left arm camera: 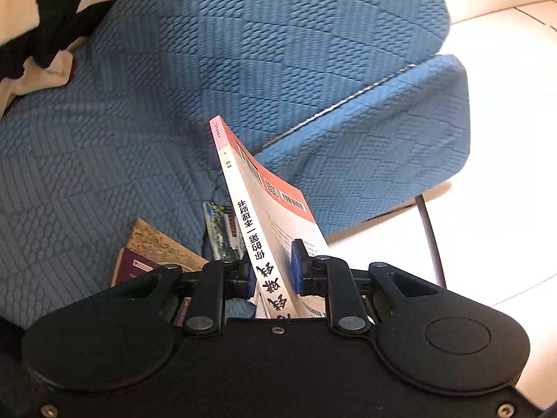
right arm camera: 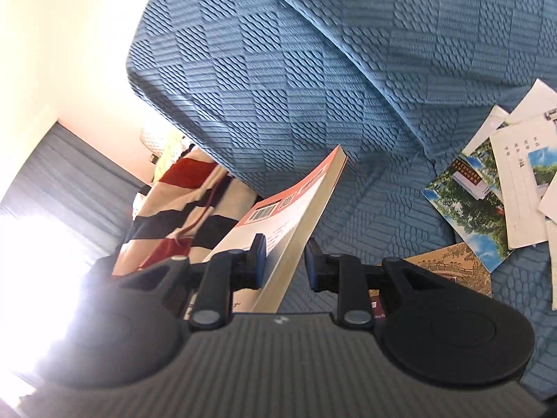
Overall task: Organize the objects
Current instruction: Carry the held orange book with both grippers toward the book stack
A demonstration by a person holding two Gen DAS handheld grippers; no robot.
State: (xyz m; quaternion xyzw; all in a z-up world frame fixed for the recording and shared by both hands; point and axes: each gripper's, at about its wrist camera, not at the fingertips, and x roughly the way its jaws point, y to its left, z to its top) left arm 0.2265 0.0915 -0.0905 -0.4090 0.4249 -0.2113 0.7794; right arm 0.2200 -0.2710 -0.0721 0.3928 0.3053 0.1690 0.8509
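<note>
Glossy paper book (left arm camera: 278, 230) over a rough, woven blue cloth sofa cover (left arm camera: 139, 104).

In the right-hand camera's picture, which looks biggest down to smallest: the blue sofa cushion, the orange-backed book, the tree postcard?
1. Blue sofa cushion, by far.
2. Orange-backed book, though its nearness to the camera enlarges it.
3. Tree postcard.

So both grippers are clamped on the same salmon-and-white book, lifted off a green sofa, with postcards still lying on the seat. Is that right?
One thing is wrong: the sofa is blue, not green, as both wrist views show. The rest holds: the left gripper and right gripper each grip the salmon-and-white book, raised above the seat, and postcards lie on the cushion in the right wrist view.
</note>
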